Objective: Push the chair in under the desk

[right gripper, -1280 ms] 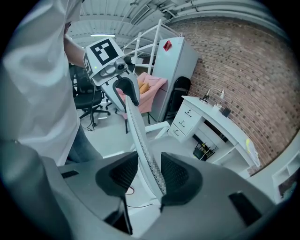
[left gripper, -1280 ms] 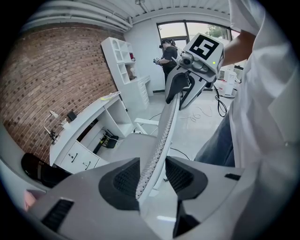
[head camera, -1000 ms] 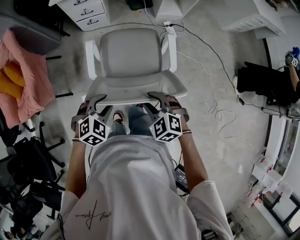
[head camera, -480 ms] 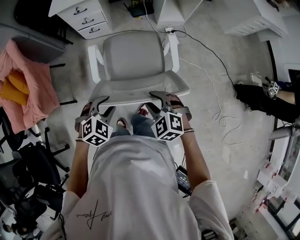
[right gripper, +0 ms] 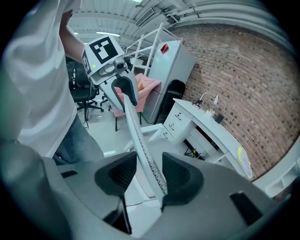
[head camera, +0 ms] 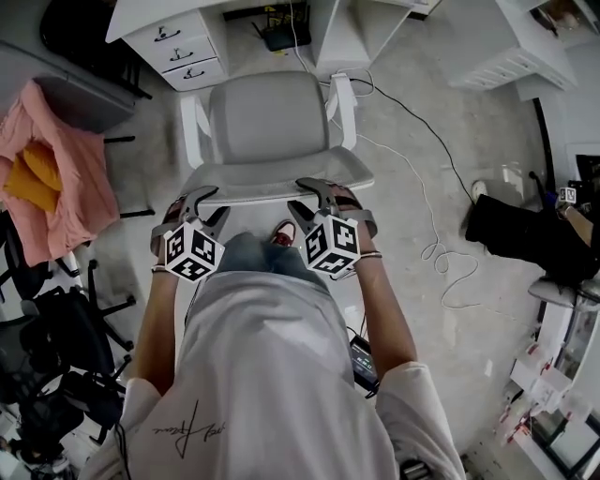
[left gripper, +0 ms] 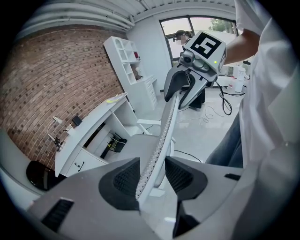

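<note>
Both tools sit on the top rim of the backrest (head camera: 277, 175), one towards each end, pointing down and forward

Left tool (head camera: 208, 202): jaws apart, astride the mesh rim. The rim runs up between the pads, close against the bench-side pad; no clamp visible

Right tool (head camera: 302, 195): jaws apart and just been opening. The backrest rim crosses the gap between them on a slant and sits loosely, not clamped

Chair (head camera: 267, 117): directly ahead of both tools, seat facing away from them, one armrest on each side. The seat's far edge is near the bench (head camera: 141, 11); the seat itself is out in the open, not under it

Ahead of the left tool, past the chair's left armrest: drawer unit (head camera: 183, 52) under the bench

Straight ahead, beyond the seat: black box (head camera: 281, 17) with leads in the bench's knee space

Right of the right tool: white cable (head camera: 427, 202) looping across the floor

Left of the left tool, well apart: pink cloth (head camera: 56, 187) draped over another seat

Behind the tools, between them: the person's shoe (head camera: 281, 232) on the floor
</note>
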Demonstrator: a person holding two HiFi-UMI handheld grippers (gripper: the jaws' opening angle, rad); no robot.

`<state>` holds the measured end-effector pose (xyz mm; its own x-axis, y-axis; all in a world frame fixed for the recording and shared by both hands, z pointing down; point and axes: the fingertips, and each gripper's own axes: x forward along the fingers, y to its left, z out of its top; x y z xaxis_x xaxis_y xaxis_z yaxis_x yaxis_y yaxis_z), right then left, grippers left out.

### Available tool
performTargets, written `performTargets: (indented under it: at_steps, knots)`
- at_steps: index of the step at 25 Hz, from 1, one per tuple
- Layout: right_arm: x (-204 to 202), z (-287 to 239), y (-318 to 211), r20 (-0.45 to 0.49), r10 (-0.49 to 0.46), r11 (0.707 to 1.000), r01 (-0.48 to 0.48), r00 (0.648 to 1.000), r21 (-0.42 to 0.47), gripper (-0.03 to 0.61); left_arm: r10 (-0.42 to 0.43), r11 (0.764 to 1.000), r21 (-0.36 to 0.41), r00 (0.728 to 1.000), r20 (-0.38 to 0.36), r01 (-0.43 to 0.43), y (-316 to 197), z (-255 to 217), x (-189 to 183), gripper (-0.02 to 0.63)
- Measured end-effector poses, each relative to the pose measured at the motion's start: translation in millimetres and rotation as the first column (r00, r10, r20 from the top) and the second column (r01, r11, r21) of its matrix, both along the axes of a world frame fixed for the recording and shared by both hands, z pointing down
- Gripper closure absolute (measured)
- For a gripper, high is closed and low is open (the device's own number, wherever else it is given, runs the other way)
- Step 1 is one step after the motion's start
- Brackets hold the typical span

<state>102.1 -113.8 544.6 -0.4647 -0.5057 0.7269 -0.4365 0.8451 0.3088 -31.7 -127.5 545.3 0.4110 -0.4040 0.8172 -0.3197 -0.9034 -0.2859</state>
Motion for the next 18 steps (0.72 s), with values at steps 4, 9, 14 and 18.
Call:
performTargets:
  at_steps: [4,9,14,18]
  knots:
    - [3.0,0.5,-6.5,-0.002,-0.007,1.000,0.007,1.000,-0.012,0.390,-0.003,1.000,0.010,1.000,-0.002,0.003,-6.2,0.3,2.8,0.448]
    - [4.9,1.7,-20.2,-0.003,-0.004,1.000,0.004,1.000,-0.001,0.390,-0.005,0.999,0.032,1.000,-0.003,0.005,-18.4,0.6,5.3,0.448]
    - [16.0,-0.7,-34.5,-0.008,0.002,1.000,-0.002,1.000,0.011,0.385,-0.010,0.999,0.048,1.000,-0.005,0.010,-32.0,-2.0,16.0,0.446]
    - [20.5,-1.2,-46.6,-0.012,0.003,1.000,-0.003,1.000,0.022,0.383,-0.008,0.998,0.058,1.000,-0.006,0.009,-44.2,-2.2,20.6,0.446]
